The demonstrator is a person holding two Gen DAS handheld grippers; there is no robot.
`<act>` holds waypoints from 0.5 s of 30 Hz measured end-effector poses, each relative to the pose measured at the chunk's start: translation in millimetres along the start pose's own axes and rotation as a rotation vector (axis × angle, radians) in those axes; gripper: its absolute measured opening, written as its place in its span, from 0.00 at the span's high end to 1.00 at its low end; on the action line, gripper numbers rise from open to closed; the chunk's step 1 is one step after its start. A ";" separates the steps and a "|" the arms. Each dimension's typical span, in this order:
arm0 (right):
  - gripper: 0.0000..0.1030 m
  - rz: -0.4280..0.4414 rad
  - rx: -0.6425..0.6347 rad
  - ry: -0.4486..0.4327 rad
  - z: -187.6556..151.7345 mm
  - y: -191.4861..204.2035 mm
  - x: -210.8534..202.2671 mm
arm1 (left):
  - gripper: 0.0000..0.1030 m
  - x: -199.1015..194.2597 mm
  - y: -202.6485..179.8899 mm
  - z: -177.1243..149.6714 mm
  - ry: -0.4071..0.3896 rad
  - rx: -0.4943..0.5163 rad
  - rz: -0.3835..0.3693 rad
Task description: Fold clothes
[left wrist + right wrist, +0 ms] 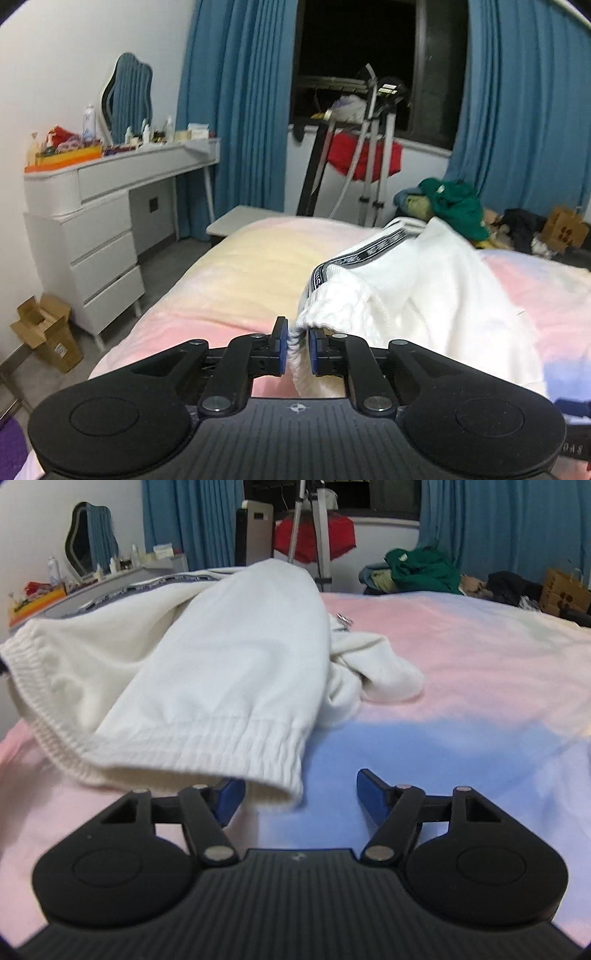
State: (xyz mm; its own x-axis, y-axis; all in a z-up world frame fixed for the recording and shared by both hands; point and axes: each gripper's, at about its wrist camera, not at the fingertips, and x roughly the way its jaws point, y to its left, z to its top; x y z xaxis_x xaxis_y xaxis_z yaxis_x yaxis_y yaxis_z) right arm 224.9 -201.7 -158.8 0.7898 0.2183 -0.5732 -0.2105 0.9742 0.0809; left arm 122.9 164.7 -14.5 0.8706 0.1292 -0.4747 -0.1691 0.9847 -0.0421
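Note:
A white knit garment [424, 295] with ribbed hems and a black-and-white band lies bunched on the pastel bedspread [229, 280]. My left gripper [297, 343] is shut on a fold of its ribbed hem, which fills the narrow gap between the blue pads. In the right wrist view the same white garment [207, 657] spreads toward me, and its ribbed cuff [266, 775] ends just over the left blue pad [231, 797]. My right gripper [301, 795] stands open close above the bedspread [461, 672]. The cuff's edge reaches partly between the jaws, and the pads do not press it.
A white dresser [107, 206] with a mirror and bottles stands left of the bed. Blue curtains [236, 103], a stand with a red cloth [364, 155], a green clothes heap [458, 206] and cardboard boxes [48, 332] lie beyond. A small metal piece [345, 620] rests by the garment.

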 end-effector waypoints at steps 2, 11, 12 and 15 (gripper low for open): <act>0.43 0.006 -0.015 -0.040 0.4 3.5 9.7 | 0.86 7.5 1.7 -2.1 0.010 0.012 0.018; 0.84 -0.040 -0.057 -0.144 9.8 14.5 30.2 | 0.68 40.9 14.6 -3.6 0.067 0.007 0.025; 0.84 -0.032 -0.038 -0.161 12.9 13.0 24.6 | 0.68 43.3 14.4 -3.4 0.070 0.013 0.025; 0.86 -0.005 0.012 -0.218 23.8 10.1 4.8 | 0.59 46.5 8.3 -4.8 0.077 0.057 0.029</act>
State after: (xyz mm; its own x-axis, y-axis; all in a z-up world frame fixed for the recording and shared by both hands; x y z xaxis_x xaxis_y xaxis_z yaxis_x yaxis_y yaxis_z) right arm 240.2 -189.5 -141.3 0.8967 0.2198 -0.3842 -0.2010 0.9756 0.0888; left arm 159.8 178.3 -41.2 0.8271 0.1508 -0.5414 -0.1654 0.9860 0.0218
